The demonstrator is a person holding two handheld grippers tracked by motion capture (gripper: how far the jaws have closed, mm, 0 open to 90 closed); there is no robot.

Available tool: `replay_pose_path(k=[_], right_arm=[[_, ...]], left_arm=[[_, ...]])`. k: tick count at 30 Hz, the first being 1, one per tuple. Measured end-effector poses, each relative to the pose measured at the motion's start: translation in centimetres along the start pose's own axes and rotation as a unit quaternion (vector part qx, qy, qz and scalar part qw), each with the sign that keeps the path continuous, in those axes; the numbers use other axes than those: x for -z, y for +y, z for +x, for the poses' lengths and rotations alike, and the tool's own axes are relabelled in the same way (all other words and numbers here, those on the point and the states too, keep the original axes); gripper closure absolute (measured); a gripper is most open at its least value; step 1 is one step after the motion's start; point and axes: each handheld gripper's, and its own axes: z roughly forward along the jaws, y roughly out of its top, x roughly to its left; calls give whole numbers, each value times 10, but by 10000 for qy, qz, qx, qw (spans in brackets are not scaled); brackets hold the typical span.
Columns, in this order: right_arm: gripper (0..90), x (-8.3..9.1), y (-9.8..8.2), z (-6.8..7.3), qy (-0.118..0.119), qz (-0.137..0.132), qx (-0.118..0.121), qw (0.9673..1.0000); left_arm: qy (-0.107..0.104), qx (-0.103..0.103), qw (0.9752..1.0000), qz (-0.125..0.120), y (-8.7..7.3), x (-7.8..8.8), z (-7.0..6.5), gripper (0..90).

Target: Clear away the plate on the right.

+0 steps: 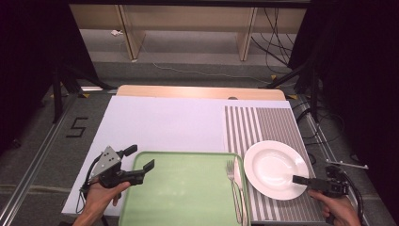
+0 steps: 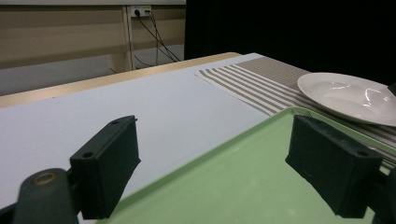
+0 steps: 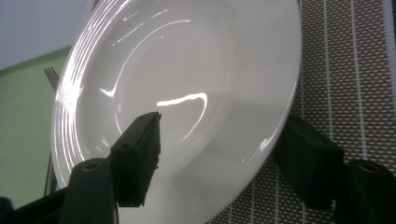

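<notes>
Straddling the white plate rim, right hand-held gripper unclenched; floor marking "5".

**One numeral marked on the floor**

A single readable sign is found in the high view: the digit "5", laid out in dark angular strokes on the grey floor to the left of the table, beside a metal floor rail. It is set slightly slanted. No other text, label, brand or number can be read in the high view or in either gripper view.
</notes>
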Motion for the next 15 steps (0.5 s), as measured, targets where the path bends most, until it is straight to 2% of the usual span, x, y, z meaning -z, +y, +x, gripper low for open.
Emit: replay_pose_path(k=[1, 2, 3, 4, 5, 6, 7, 8, 9, 10, 11, 12, 13, 15], right_arm=[[357, -2, -1, -2, 85, -40, -28, 10000], [376, -7, -2, -5, 107, -337, 56, 9994], [401, -4, -1, -4, 118, -53, -77, 9999], [420, -3, 0, -6, 29, 32, -16, 10000], [440, -4, -1, -8, 188, -51, -4, 9998], [454, -5, -1, -9, 209, -94, -2, 9997], [469, -4, 0, -8, 244, -45, -152, 9996], [485, -5, -1, -10, 230, -61, -25, 9997], [503, -6, 0, -11, 182, -81, -52, 9998], [520, -6, 0, -10, 261, -6, -169, 9995], [535, -7, -1, -11, 279, 7, -119, 9995], [543, -7, 0, -10, 341, -6, -239, 9991], [552, -8, 0, -12, 251, 39, -143, 9996], [586, -9, 0, -13, 223, -38, -154, 9996]], left_arm=[[-6, -7, 10000, 0, 0, 0, 0, 158], [-2, -7, 10000, 15, 0, 0, 0, 158], [0, -9, 10000, 26, 0, 0, 0, 158], [-1, -12, 10000, 32, 0, 0, 0, 158], [1, -8, 10000, 24, 0, 0, 0, 158], [-2, -9, 10000, 15, 0, 0, 0, 158], [-7, -16, 10000, 10, 0, 0, 0, 158], [-6, -15, 10000, 9, 0, 0, 0, 158], [-7, -23, 10000, 18, 0, 0, 0, 158], [2, -17, 10000, 31, 0, 0, 0, 158], [3, -11, 10000, 30, 0, -1, 0, 158], [-14, -9, 10000, 23, -1, -2, 0, 158], [19, -24, 10000, 72, -1, -2, 0, 158], [21, -8, 10000, 75, -1, -3, 1, 158]])
